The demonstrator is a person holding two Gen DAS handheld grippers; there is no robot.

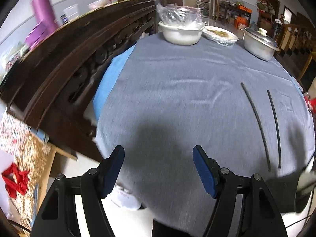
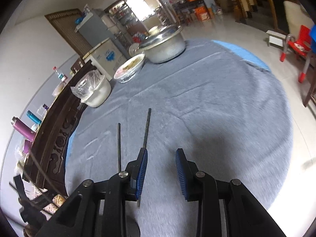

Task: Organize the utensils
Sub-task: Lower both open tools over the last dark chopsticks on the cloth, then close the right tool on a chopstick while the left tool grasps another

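Two thin black chopsticks lie side by side, a little apart, on the grey tablecloth [image 1: 177, 98]. In the left wrist view the left chopstick [image 1: 255, 124] and the right chopstick [image 1: 275, 128] lie well to the right of my left gripper [image 1: 159, 167]. That gripper hangs open over bare cloth near the table's front edge. In the right wrist view one chopstick [image 2: 119, 146] lies left of my right gripper [image 2: 161, 169]. The other chopstick [image 2: 147, 128] runs under the gripper's left finger [image 2: 142, 169]. Its jaws stand apart, with only cloth showing between the blue pads.
At the table's far side stand a white bowl [image 1: 182, 36] under a plastic bag, a wrapped plate of food [image 1: 221, 35] and a lidded metal pot [image 1: 259, 44]. A dark carved wooden cabinet [image 1: 79, 63] runs along the table's left. A red chair [image 2: 298, 45] stands on the floor.
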